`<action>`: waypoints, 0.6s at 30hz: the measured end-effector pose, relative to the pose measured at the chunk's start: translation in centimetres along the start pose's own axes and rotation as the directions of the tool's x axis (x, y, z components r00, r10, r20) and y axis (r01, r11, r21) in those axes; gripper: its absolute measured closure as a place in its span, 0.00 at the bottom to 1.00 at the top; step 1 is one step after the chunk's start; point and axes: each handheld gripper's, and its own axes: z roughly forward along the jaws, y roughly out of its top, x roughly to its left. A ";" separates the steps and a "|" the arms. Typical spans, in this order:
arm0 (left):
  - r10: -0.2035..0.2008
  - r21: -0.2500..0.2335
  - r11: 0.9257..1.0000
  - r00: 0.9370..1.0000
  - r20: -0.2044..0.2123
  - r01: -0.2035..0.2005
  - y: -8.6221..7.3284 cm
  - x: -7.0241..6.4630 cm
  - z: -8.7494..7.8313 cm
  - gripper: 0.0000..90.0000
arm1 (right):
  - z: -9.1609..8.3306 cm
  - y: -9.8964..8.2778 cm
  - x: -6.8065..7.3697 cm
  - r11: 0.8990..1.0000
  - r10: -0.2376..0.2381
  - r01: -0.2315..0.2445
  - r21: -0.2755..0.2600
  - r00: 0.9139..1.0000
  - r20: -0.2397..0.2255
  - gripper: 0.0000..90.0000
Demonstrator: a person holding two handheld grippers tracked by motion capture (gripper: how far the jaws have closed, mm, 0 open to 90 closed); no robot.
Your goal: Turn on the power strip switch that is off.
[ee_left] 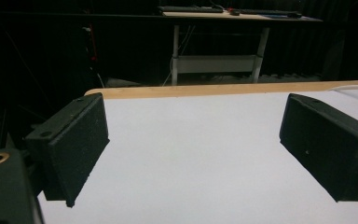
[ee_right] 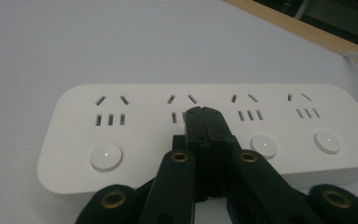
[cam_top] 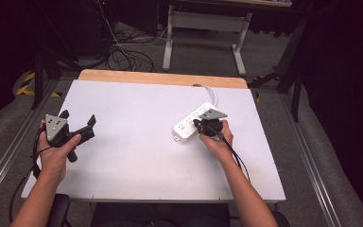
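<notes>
A white power strip (cam_top: pixel 187 125) lies right of the table's middle, its white cord (cam_top: pixel 213 94) running to the far edge. In the right gripper view the power strip (ee_right: pixel 121 121) shows several socket groups and round buttons. My right gripper (cam_top: pixel 198 124) is shut, with nothing between its jaws. Its joined tips (ee_right: pixel 204 113) rest over the second socket group and hide that group's button. My left gripper (cam_top: pixel 79 118) is held above the table's left side, well away from the strip. In its own view the left gripper (ee_left: pixel 200 144) stands wide open over bare white tabletop.
The white tabletop (cam_top: pixel 137 156) ends in a wooden strip (cam_top: pixel 160 78) at the far side. Beyond it stands a white desk frame (cam_top: pixel 203 23), with loose cables (cam_top: pixel 123 54) on the floor. Metal rails (cam_top: pixel 312 161) run along both sides.
</notes>
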 end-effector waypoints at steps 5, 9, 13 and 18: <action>-0.001 -0.002 1.000 1.000 -0.005 0.001 0.0 0.0 0.0 0.10 | 0.0 -0.1 0.0 1.000 0.009 -0.009 -0.010 1.000 0.000 1.00; 0.001 -0.001 1.000 1.000 -0.003 -0.001 0.0 0.0 0.0 0.10 | 0.0 -0.3 -0.2 0.999 0.025 -0.026 -0.025 1.000 -0.011 1.00; 0.000 -0.001 1.000 1.000 -0.003 0.000 0.0 0.1 0.0 0.10 | -0.2 -0.5 -0.7 0.996 0.045 -0.046 -0.076 0.999 -0.018 0.99; -0.002 0.002 1.000 1.000 0.000 0.002 0.0 0.1 0.1 0.10 | -1.4 -0.1 -1.2 0.977 0.066 -0.072 -0.203 0.997 -0.036 0.99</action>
